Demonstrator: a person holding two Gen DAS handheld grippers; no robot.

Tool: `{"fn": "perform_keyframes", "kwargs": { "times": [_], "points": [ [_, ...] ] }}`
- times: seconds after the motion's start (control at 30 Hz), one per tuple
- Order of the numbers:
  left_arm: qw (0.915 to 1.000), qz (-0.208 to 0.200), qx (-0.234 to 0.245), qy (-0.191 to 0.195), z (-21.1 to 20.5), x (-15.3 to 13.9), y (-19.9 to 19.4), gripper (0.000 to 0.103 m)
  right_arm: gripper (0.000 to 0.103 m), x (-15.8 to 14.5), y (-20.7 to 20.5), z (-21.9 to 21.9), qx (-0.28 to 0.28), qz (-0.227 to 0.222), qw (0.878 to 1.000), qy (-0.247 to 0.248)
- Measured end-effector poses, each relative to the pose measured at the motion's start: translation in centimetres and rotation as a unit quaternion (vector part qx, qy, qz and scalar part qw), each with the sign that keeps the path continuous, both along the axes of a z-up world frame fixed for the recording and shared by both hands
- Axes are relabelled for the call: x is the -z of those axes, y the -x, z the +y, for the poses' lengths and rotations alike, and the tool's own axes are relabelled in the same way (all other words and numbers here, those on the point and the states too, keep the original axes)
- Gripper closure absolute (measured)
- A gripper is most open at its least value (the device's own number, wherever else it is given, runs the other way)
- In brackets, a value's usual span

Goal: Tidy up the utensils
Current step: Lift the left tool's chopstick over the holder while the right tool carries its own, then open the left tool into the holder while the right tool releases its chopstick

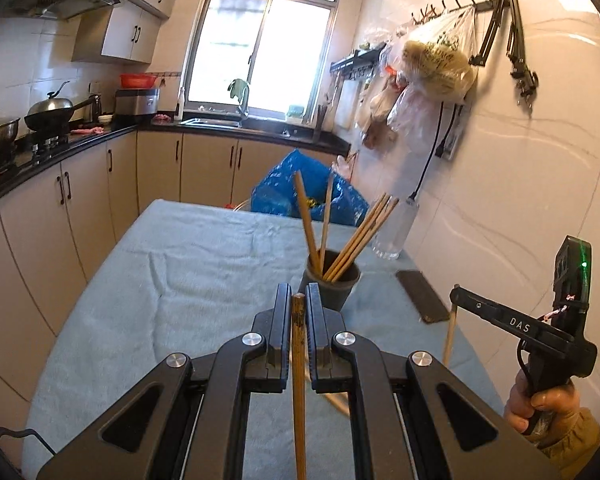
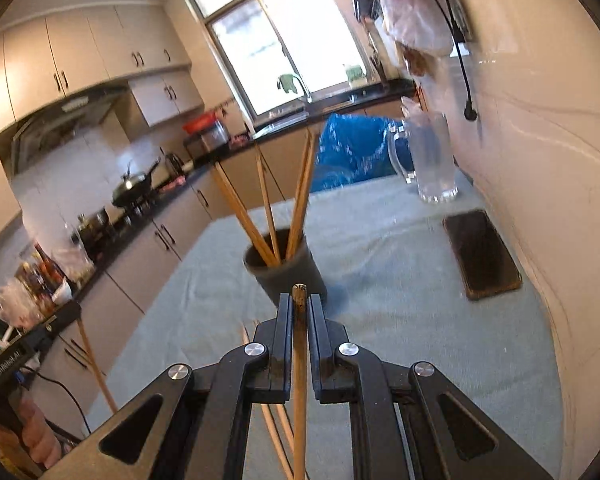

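Right now both claws are clamped tight, each on a single chopstick. Low centre of the left wrist view, the left claw pinches a dark-tipped chopstick upright between its fingers. The right claw grips its own chopstick the same way. Just beyond both sits the dark cup, mid-frame on the towel-covered counter, already bristling with chopsticks. More loose sticks lie below the right claw.
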State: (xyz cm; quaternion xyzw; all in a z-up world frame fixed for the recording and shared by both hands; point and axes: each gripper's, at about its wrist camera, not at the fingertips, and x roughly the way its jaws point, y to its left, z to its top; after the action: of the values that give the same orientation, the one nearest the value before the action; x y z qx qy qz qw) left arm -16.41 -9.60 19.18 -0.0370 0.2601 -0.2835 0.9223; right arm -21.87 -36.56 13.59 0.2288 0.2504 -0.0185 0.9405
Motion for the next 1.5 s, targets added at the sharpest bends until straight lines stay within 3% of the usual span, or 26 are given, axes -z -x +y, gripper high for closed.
{"fn": "perform_keyframes", "kwargs": {
  "times": [0.23, 0.6, 0.73, 0.9, 1.03, 1.2, 1.33, 1.5],
  "points": [
    [0.999, -0.035, 0.0, 0.027, -0.7, -3.6, -2.3, 0.097, 0.096, -3.6, -1.6, -1.5, 0.009, -0.053, 0.999, -0.011],
    [0.9963, -0.074, 0.025, 0.037, -4.9, -9.3, -7.2, 0.097, 0.096, -10.9, -6.6, -3.6, 0.033, -0.134, 0.99, 0.008],
    [0.9943, -0.098, 0.025, 0.033, -6.7, -11.2, -8.9, 0.097, 0.096, -12.2, -9.1, -3.9, 0.051, -0.16, 0.985, 0.025],
    [0.995, -0.093, 0.02, 0.032, -8.9, -11.7, -11.9, 0.097, 0.096, -11.6, -12.8, -3.7, 0.081, -0.171, 0.981, 0.049],
    [0.9978, -0.061, 0.016, 0.018, -11.1, -9.3, -14.8, 0.097, 0.096, -9.6, -15.3, -3.2, 0.095, -0.159, 0.979, 0.08],
    [0.9999, -0.013, 0.007, -0.007, -12.3, -6.0, -16.9, 0.097, 0.095, -6.6, -16.9, -2.9, 0.078, -0.123, 0.987, 0.071],
    [1.0, 0.002, 0.004, -0.008, -11.9, -5.1, -17.2, 0.097, 0.094, -5.6, -16.9, -3.3, 0.069, -0.112, 0.989, 0.064],
    [0.9999, -0.009, 0.002, -0.006, -11.1, -5.6, -16.1, 0.097, 0.074, -5.5, -16.3, -3.7, 0.073, -0.105, 0.99, 0.058]
  ]
}}
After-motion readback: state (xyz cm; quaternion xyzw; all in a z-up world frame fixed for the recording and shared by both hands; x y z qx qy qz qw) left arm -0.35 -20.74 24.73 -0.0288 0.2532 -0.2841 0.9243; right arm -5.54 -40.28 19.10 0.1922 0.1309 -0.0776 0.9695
